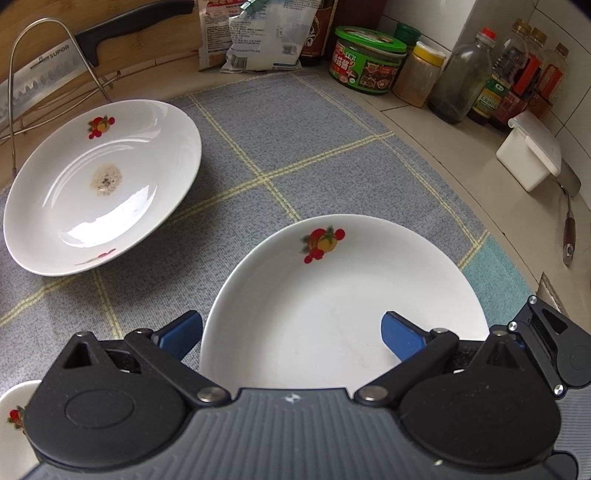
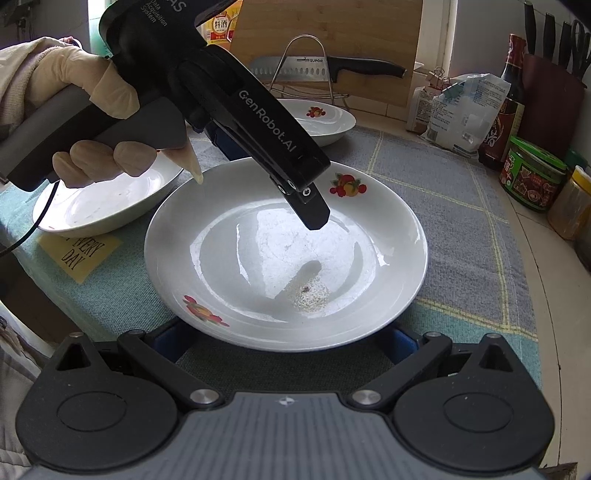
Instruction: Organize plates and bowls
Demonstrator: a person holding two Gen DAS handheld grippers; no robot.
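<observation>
Right wrist view shows the right tongs (image 2: 284, 336) wide apart at the spotty plate's (image 2: 258, 229) edge, ready to grab it, while the left tongs (image 1: 290, 321) gape over another plate (image 1: 343, 280).

Glossy white glazed plate (image 2: 288, 258) on a matt, coarse-woven cloth (image 2: 461, 177) — behind, a smooth wooden board (image 2: 332, 29), shiny wire rack (image 2: 325, 48).
</observation>
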